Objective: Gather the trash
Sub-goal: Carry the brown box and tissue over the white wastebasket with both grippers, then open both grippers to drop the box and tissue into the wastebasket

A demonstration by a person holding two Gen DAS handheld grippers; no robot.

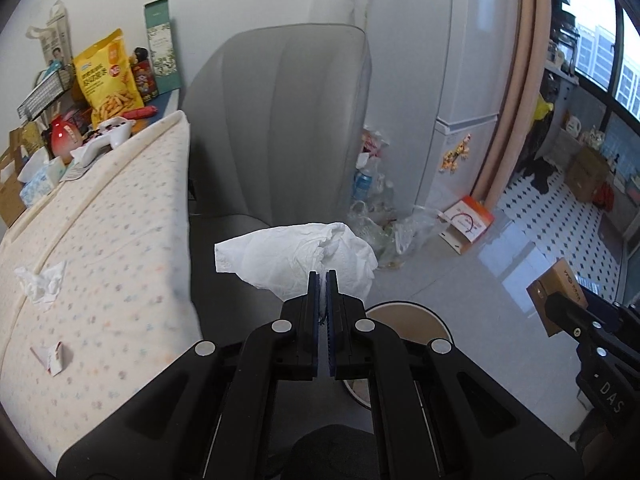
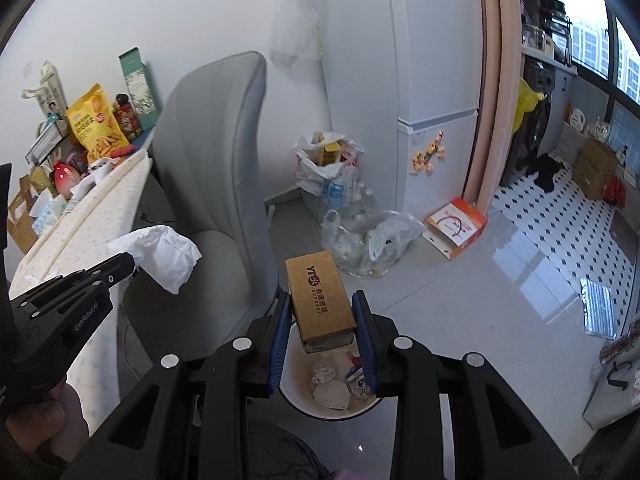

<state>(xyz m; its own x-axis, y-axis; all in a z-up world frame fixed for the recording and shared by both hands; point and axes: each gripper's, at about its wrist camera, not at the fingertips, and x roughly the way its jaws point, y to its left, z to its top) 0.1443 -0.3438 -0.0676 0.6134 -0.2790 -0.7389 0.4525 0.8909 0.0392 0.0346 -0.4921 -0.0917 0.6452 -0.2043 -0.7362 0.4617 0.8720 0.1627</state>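
Both loads are lifted but not yet dropped: the round white waste bin (image 2: 304, 398) on the floor already holds some crumpled scraps, while a crumpled white tissue (image 1: 40, 286) and a small red-and-white wrapper (image 1: 54, 357) still lie on the desk (image 1: 120, 216) with its cream dotted cover. The left gripper (image 1: 322, 280), tilted downward beside the grey chair (image 1: 280, 120), is clenched on a large white paper tissue (image 1: 296, 256). The right gripper (image 2: 322, 304), also angled down, grasps a small brown cardboard box (image 2: 320, 300) directly above the bin.

both wrist views downward, chair (image 1: 280, 120) shared
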